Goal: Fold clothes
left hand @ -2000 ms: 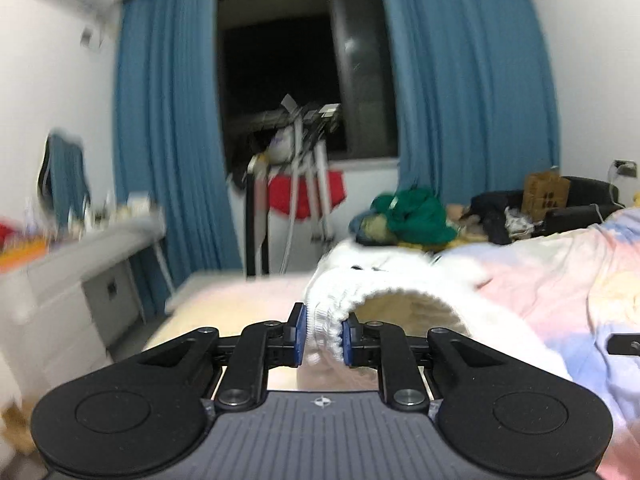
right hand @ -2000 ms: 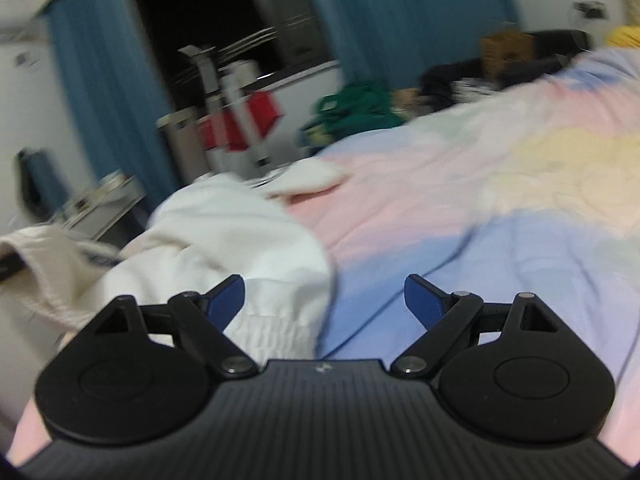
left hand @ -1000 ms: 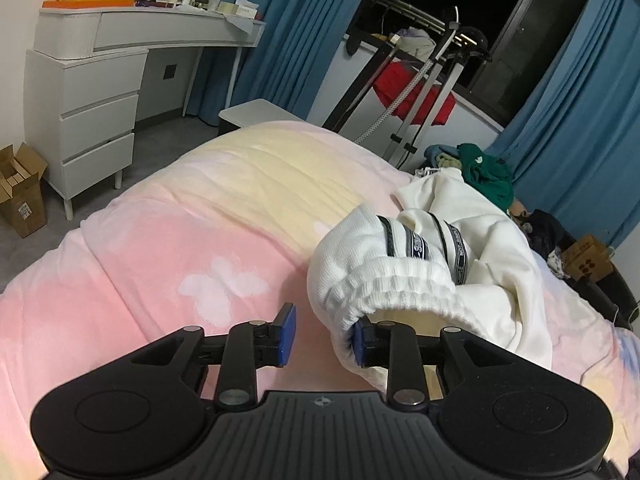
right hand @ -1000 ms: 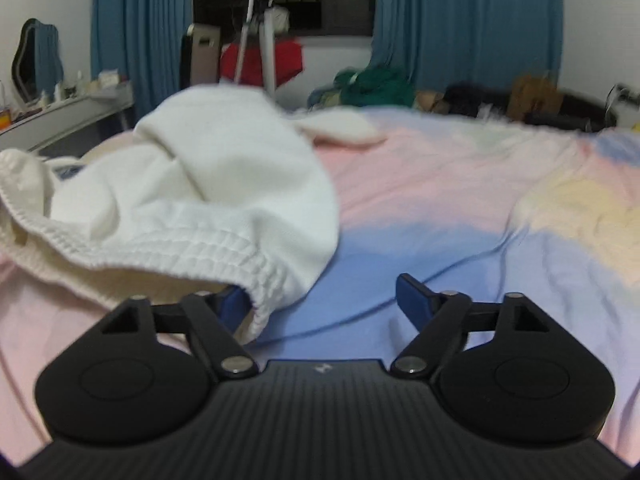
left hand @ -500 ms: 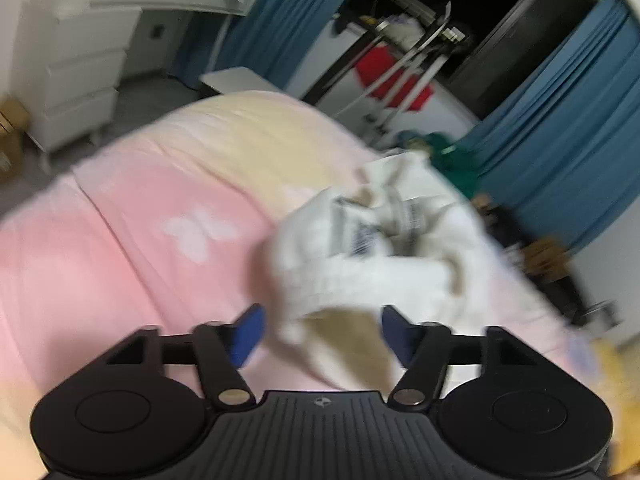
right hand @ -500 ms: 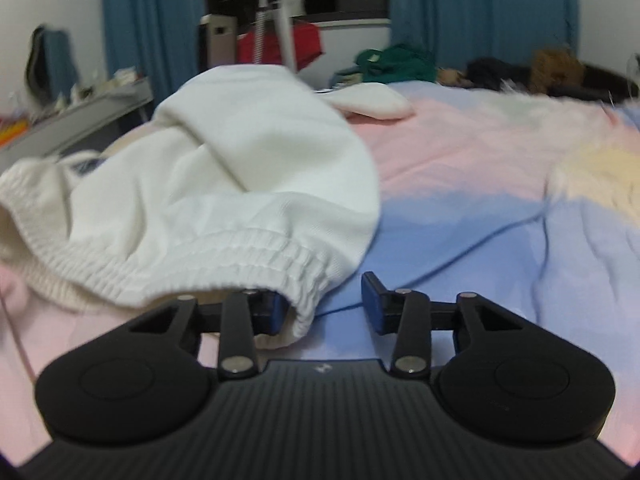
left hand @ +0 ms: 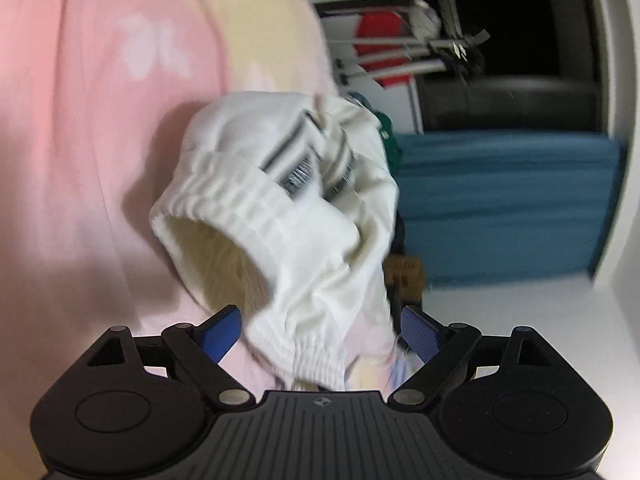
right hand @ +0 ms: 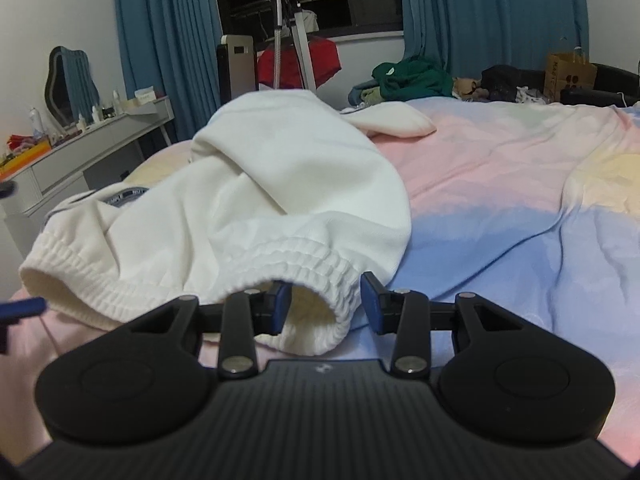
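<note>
A white garment (right hand: 256, 200) with a ribbed elastic hem lies bunched on the pastel bedspread (right hand: 500, 184). My right gripper (right hand: 324, 304) is open, its jaws on either side of the ribbed hem (right hand: 320, 268), which sits between them without being pinched. My left gripper (left hand: 320, 330) is wide open in a tilted, blurred view; the same garment (left hand: 280, 208) lies ahead of it and part of the hem (left hand: 316, 364) hangs between its jaws, untouched by the blue pads. A blue fingertip (right hand: 22, 306) of the left gripper shows at the right view's left edge.
A white dresser (right hand: 80, 152) with bottles stands left of the bed. A clothes rack with a red item (right hand: 296, 60) and blue curtains (right hand: 492, 12) are behind. A green clothes pile (right hand: 412, 76) and a cardboard bag (right hand: 568, 76) sit at the bed's far side.
My left gripper let go of the hem, opened wide and rolled sideways. My right gripper narrowed its jaws and moved forward around the garment's hem.
</note>
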Action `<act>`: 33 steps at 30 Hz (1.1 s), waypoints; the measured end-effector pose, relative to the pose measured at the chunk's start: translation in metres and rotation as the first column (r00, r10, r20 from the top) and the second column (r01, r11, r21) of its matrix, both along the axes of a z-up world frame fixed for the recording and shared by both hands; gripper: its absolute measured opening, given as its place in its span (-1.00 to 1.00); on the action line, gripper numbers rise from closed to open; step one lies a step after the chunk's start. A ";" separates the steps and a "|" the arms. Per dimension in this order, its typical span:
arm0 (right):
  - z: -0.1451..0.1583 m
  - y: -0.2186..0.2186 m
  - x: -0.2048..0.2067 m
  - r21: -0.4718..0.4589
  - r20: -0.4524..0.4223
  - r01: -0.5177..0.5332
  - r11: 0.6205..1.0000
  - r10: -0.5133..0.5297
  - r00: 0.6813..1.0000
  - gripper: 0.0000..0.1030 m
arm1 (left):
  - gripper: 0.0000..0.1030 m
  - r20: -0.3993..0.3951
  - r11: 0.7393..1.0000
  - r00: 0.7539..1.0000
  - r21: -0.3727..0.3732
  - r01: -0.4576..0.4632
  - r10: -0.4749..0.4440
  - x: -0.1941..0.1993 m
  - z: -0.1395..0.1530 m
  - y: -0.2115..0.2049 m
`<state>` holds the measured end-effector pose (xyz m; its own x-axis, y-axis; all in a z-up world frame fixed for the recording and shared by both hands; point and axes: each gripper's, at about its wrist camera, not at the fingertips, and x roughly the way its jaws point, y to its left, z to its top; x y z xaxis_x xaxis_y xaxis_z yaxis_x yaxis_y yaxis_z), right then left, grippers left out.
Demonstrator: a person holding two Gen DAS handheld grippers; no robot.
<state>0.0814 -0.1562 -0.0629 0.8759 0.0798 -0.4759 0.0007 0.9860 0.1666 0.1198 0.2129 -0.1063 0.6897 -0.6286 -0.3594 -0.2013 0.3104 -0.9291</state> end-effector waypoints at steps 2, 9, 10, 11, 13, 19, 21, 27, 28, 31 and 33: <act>0.000 0.001 0.001 -0.034 0.018 0.017 0.999 -0.017 1.000 -0.20 | 0.63 -0.014 0.999 0.999 -0.002 -0.049 0.049 0.011 -0.011 -0.001; -0.025 -0.004 0.024 -0.149 -0.084 0.055 0.987 -0.068 0.994 -0.20 | 0.24 -0.036 0.982 0.981 0.030 -0.189 0.190 0.037 -0.034 0.014; -0.027 -0.007 0.025 -0.122 -0.092 0.055 0.991 -0.066 0.994 -0.21 | 0.18 -0.041 0.978 0.978 0.030 -0.205 0.206 0.038 -0.036 0.018; -0.026 -0.009 0.025 -0.104 -0.094 0.052 0.993 -0.061 0.994 -0.24 | 0.02 -0.044 0.976 0.975 0.034 -0.216 0.218 0.037 -0.037 0.023; -0.022 -0.007 0.022 -0.088 -0.079 0.019 0.996 -0.025 0.997 -0.65 | -0.07 -0.041 0.971 0.971 0.058 -0.232 0.235 0.035 -0.035 0.030; -0.004 0.012 -0.008 -0.074 -0.050 -0.059 0.996 0.055 0.997 -0.71 | -0.47 0.003 0.957 0.975 0.188 -0.219 0.222 0.051 0.004 0.046; 0.005 0.020 -0.021 -0.061 -0.038 -0.079 0.995 0.077 0.996 -0.71 | -0.55 0.025 0.949 0.976 0.231 -0.214 0.214 0.060 0.023 0.053; 0.024 0.087 -0.052 0.009 0.006 -0.225 0.974 0.225 0.974 -0.71 | -0.65 0.121 0.874 0.976 0.436 -0.216 0.180 0.092 0.103 0.086; 0.027 0.100 -0.054 0.034 0.017 -0.253 0.967 0.252 0.967 -0.71 | -0.65 0.137 0.855 0.973 0.466 -0.228 0.185 0.098 0.115 0.094; 0.037 0.146 -0.048 0.125 0.051 -0.328 0.936 0.324 0.945 -0.71 | -0.66 0.177 0.793 0.961 0.544 -0.275 0.212 0.115 0.151 0.125; 0.042 0.177 -0.037 0.199 0.068 -0.382 0.902 0.376 0.924 -0.71 | -0.66 0.201 0.736 0.948 0.597 -0.319 0.248 0.128 0.163 0.150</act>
<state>0.0445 0.0212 -0.0211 0.7723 0.5017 -0.3898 -0.3741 0.8550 0.3593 0.2475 0.3627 0.0569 0.8544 -0.0655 -0.5155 -0.2897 0.7636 -0.5770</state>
